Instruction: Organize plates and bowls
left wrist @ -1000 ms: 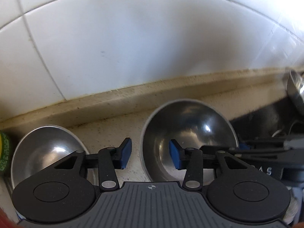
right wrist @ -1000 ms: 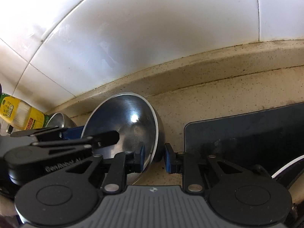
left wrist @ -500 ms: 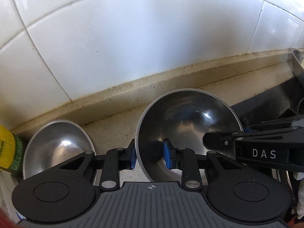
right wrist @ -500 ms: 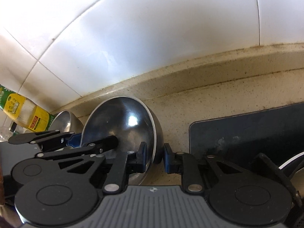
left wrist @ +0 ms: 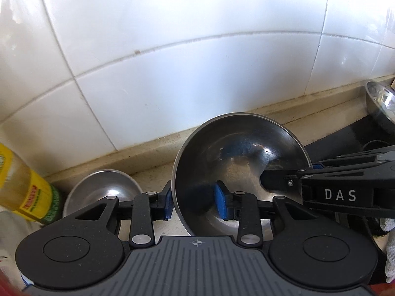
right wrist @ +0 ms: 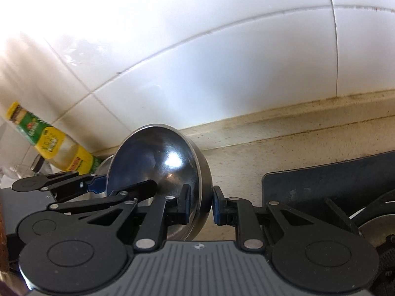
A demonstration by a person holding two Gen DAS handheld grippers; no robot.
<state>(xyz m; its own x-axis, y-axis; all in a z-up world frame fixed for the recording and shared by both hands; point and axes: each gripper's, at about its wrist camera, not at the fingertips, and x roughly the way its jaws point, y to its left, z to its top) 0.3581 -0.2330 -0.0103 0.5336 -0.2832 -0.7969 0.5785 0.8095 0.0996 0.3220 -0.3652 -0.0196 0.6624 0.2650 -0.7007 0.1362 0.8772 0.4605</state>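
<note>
I see the white tiled wall filling most of both views, with the speckled beige surface running along its foot. A dark mat lies on that surface to the right. The large steel bowl sits tilted between my two tools, its opening facing the left camera. My left hand-held gripper is clamped on the bowl's near-left rim, one pad inside, one outside. My right hand-held gripper is clamped on the opposite rim. A smaller steel bowl rests on the surface to the left, beside a yellow-labelled bottle.
</note>
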